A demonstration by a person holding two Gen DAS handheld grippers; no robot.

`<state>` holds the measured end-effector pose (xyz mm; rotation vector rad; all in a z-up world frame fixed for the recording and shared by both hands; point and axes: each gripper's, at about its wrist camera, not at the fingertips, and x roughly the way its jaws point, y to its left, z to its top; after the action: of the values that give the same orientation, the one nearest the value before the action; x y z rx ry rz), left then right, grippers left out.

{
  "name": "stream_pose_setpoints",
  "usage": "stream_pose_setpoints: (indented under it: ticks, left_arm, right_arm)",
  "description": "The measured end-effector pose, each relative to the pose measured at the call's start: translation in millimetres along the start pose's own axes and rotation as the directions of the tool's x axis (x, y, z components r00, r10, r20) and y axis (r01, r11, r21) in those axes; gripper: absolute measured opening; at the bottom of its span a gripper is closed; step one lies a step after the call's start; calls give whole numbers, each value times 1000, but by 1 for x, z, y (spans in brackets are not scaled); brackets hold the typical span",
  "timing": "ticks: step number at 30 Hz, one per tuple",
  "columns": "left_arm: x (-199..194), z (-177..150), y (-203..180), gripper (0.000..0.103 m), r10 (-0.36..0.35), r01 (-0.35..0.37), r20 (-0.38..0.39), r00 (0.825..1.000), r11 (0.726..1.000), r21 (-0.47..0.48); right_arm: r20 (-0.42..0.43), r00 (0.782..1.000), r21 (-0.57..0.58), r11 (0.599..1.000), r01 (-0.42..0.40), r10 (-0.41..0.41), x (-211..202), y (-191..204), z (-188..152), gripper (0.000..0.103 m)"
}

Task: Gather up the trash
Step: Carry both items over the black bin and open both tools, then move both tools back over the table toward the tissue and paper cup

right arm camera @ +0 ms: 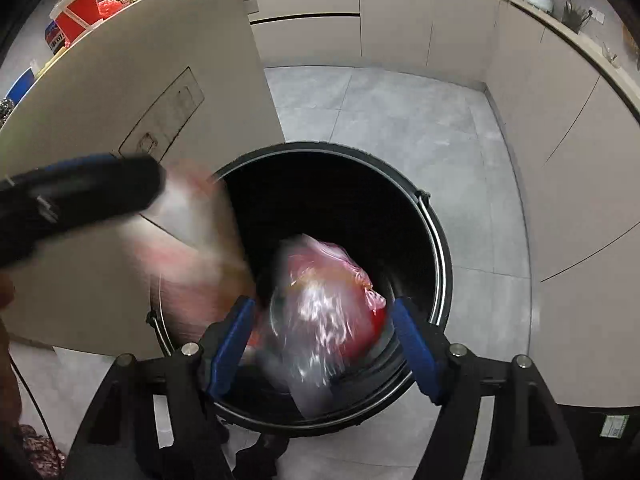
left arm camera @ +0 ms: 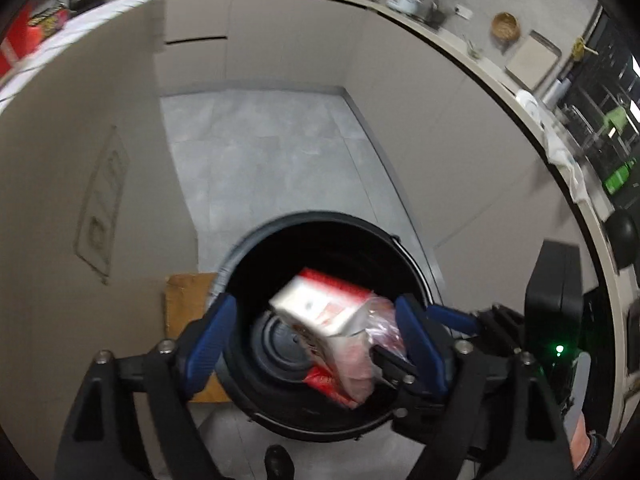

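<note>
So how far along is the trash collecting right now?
Done: a white and red carton and a clear plastic bag are dropping into the black bin, both blurred and free of the pads. In hand: nothing; both tongs, left and right, gape over it. Left: items remain on the counter, including a red cup.

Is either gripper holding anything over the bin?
Nothing is held. The left gripper and right gripper have open jaws; the carton and plastic bag are dropping into the bin.

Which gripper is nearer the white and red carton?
Left. The left gripper has the carton between its open jaws above the bin; the right gripper frames the plastic bag beside it.
</note>
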<state>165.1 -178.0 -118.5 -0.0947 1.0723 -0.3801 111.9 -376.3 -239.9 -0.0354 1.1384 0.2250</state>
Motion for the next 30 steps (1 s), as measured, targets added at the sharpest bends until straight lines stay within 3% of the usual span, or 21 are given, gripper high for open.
stream_pose_setpoints:
  ticks: [11, 15, 22, 30]
  left_arm:
    - [-25, 5, 4, 85, 96, -96, 58, 994, 995, -4]
    - [-43, 7, 5, 92, 134, -135, 104, 986, 991, 4]
    - [-80, 10, 18, 98, 170, -170, 169, 971, 985, -15]
    - [-123, 8, 35, 101, 202, -192, 223, 954, 979, -67]
  right_arm:
    - [44, 999, 27, 999, -27, 26, -24, 4, 1, 73]
    - [53, 999, 70, 998, -4, 0, -48, 9, 9, 73]
    - [110, 993, 116, 993, 28, -41, -97, 32, 29, 94]
    - [161, 985, 131, 990, 42, -63, -137, 58, 47, 98]
